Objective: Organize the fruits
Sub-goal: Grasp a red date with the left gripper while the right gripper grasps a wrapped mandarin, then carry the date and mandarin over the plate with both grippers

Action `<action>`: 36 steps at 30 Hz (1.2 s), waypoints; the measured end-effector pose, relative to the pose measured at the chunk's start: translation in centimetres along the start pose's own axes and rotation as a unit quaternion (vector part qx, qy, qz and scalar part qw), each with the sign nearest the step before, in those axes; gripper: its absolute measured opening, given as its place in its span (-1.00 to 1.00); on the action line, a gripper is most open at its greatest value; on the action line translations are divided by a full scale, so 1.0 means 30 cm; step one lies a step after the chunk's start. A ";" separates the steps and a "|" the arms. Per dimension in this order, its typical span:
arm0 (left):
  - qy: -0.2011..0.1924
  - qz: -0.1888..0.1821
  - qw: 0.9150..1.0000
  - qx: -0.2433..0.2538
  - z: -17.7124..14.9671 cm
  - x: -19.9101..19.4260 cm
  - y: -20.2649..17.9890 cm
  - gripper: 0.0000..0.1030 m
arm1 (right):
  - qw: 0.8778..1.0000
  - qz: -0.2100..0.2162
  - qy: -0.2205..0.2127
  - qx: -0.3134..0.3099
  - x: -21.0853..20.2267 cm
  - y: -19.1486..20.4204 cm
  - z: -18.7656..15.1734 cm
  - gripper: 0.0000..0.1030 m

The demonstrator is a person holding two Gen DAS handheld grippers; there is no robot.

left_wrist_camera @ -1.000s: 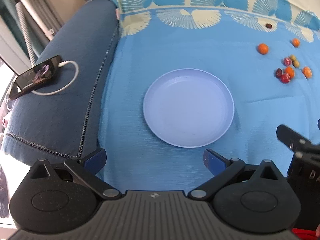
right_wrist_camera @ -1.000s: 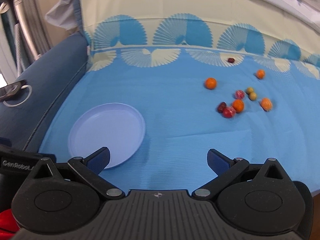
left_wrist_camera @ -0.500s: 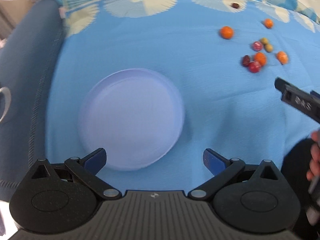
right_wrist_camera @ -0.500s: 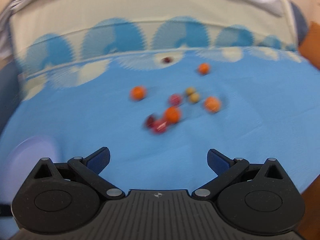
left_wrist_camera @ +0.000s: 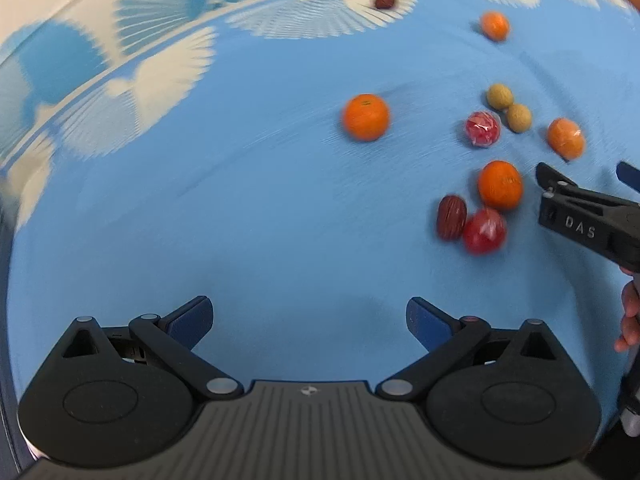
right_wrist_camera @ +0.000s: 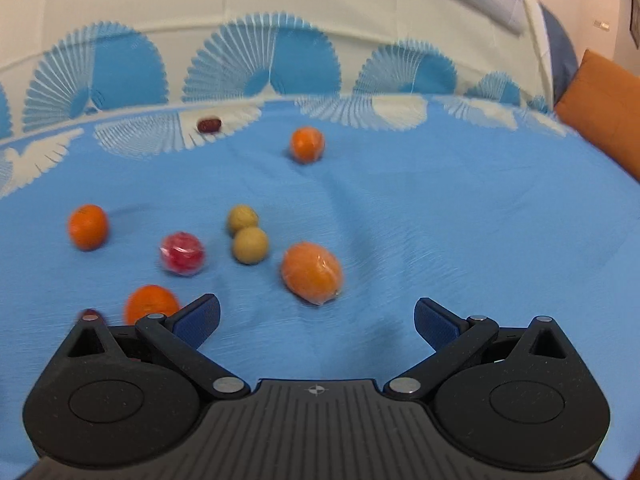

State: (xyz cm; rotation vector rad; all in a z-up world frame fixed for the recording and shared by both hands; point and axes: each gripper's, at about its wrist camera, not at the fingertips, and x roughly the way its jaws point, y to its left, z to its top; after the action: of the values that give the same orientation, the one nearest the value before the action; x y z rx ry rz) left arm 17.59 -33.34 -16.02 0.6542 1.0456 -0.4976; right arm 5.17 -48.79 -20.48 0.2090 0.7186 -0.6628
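Observation:
Small fruits lie scattered on the blue cloth (left_wrist_camera: 248, 208). In the left wrist view an orange (left_wrist_camera: 365, 117) sits alone, with another orange (left_wrist_camera: 500, 185), a red wrapped fruit (left_wrist_camera: 484, 230) and a dark red date (left_wrist_camera: 451, 217) clustered to its right. My left gripper (left_wrist_camera: 310, 322) is open over bare cloth, short of them. In the right wrist view a wrapped orange (right_wrist_camera: 312, 273) lies just ahead of my open right gripper (right_wrist_camera: 318, 320), between its fingers' line. Two tan round fruits (right_wrist_camera: 250, 245), a red wrapped fruit (right_wrist_camera: 182, 253) and more oranges (right_wrist_camera: 307, 145) lie beyond. The plate is out of view.
A far date (right_wrist_camera: 209, 125) rests on the cloth's white fan pattern. An orange cushion (right_wrist_camera: 600, 108) stands at the right edge. The right gripper's body (left_wrist_camera: 588, 220) and a hand (left_wrist_camera: 630, 316) show at the right of the left wrist view.
Both grippers have swung right and forward toward the fruits. The plate, phone and sofa arm have left both views. The fruits look larger and nearer. Both grippers stay open.

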 end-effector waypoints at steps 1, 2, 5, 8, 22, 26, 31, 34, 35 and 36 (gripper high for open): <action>0.001 -0.004 1.000 0.016 0.027 0.031 -0.027 0.99 | 1.000 0.003 0.004 -0.005 0.024 0.002 0.003 0.99; 0.002 -0.012 0.999 0.029 0.041 0.049 -0.046 0.99 | 1.000 0.005 0.004 -0.015 0.039 0.010 0.005 0.99; -0.002 -0.027 0.997 0.067 0.090 0.108 -0.106 0.99 | 0.999 0.015 -0.008 -0.032 0.070 0.013 0.015 0.99; -0.007 -0.045 0.996 0.072 0.124 0.131 -0.130 0.99 | 1.000 0.026 -0.004 -0.013 0.084 -0.004 0.027 0.99; -0.050 -0.132 0.987 0.079 0.137 0.096 -0.171 -0.35 | 0.997 0.051 -0.038 0.044 0.058 -0.076 0.024 -0.26; -0.062 -0.110 0.990 0.066 0.098 0.032 -0.130 -0.35 | 0.995 0.020 -0.061 0.070 0.044 -0.107 0.033 -0.26; -0.079 -0.076 0.994 0.024 0.001 -0.135 -0.011 -0.35 | 0.993 -0.020 -0.081 0.086 0.020 -0.145 0.035 -0.26; -0.080 -0.051 0.995 -0.008 -0.097 -0.254 0.084 -0.35 | 0.991 -0.046 -0.107 0.064 -0.046 -0.132 0.033 -0.26; -0.081 -0.045 0.996 -0.018 -0.134 -0.294 0.119 -0.35 | 0.990 -0.050 -0.121 0.060 -0.089 -0.124 0.037 -0.26; -0.081 -0.038 0.996 -0.029 -0.173 -0.333 0.151 -0.35 | 0.988 -0.052 -0.136 0.056 -0.141 -0.114 0.042 -0.26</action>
State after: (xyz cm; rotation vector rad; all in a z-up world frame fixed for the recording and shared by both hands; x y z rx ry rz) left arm 13.10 -25.79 -7.64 0.5147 0.9301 -0.5749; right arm 1.34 -49.87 -16.56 0.1807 0.4314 -0.8152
